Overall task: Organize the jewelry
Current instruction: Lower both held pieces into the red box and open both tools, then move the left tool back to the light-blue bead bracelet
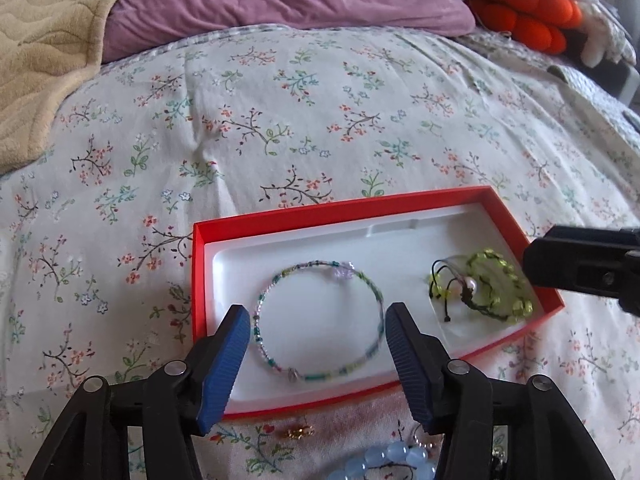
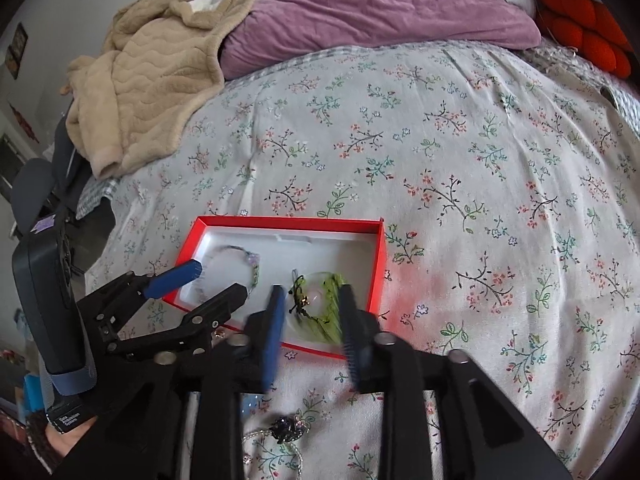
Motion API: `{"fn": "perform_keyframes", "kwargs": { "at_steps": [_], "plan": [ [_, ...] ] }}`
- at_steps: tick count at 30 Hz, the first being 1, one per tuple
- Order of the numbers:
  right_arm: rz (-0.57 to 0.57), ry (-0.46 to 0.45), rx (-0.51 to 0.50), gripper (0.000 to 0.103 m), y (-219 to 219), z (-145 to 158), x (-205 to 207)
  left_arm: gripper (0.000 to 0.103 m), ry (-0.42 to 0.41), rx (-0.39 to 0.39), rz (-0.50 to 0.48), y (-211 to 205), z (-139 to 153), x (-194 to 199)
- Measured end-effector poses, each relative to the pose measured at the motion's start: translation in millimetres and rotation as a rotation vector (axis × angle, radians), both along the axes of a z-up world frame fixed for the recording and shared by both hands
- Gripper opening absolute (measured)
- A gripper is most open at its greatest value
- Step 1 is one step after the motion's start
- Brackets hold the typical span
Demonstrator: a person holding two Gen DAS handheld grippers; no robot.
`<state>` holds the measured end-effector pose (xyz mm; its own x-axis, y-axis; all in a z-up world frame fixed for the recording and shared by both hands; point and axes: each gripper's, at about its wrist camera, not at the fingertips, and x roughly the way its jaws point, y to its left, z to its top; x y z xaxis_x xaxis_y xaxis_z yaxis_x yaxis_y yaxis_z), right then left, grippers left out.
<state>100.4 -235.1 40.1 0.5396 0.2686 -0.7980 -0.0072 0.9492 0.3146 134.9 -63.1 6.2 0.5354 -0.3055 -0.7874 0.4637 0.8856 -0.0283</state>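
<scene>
A shallow red cardboard box with a white moulded liner (image 1: pixel 199 280) lies on the bed's floral sheet (image 1: pixel 320 120), near the bed's near edge. Inside it, toward the box's left end, lies a thin round bracelet of small teal, green and clear beads (image 1: pixel 318 322), flat on the liner. Toward the right end sits a green beaded bracelet on dark cord (image 1: pixel 486 290), apparently in a clear wrapper.

The left tool (image 1: pixel 316 364) hangs over the near left part of the box with its blue ribbed pads spread wide on either side of the thin bracelet; the pads do not press on it and it grips nothing. The right tool (image 2: pixel 312 344) is over the box's near right corner, its jaws partly apart and blurred, with the green bracelet showing between them; whether the pads touch it cannot be told.

On the sheet just in front of the box lie a pale blue round-bead bracelet (image 1: pixel 394 460), a small gold-coloured piece (image 1: pixel 298 433) and a dark stone pendant on a silver chain (image 2: pixel 288 428). At the bed's far edge lie a beige fleece blanket (image 2: pixel 152 92), a mauve pillow (image 2: pixel 380 12) and an orange cushion (image 1: pixel 532 12).
</scene>
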Motion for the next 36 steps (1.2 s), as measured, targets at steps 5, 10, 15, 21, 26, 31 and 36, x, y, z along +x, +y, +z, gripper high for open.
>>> {"fn": "perform_keyframes", "kwargs": {
  "at_steps": [5,10,15,21,26,31,36],
  "plan": [
    [-0.004,-0.037,-0.024,0.049,0,13,-10,0.072,-0.020,0.014,0.010,2,9,-8],
    [-0.007,-0.036,-0.037,0.055,-1,19,-22,0.076,-0.016,0.025,0.018,8,16,-19],
    [-0.010,-0.015,-0.063,0.062,0,18,-36,0.081,-0.005,0.086,0.050,15,16,-34],
    [-0.019,0.025,-0.106,0.065,-1,9,-55,0.081,0.032,0.163,0.066,25,7,-52],
    [-0.025,0.049,-0.132,0.066,-1,6,-67,0.084,0.074,0.176,0.091,35,6,-65],
    [-0.042,0.075,-0.169,0.072,-2,-1,-78,0.086,0.147,0.145,0.127,49,2,-73],
    [-0.062,0.124,-0.210,0.076,-6,-14,-85,0.086,0.187,0.141,0.151,60,-4,-79]
  ]
}}
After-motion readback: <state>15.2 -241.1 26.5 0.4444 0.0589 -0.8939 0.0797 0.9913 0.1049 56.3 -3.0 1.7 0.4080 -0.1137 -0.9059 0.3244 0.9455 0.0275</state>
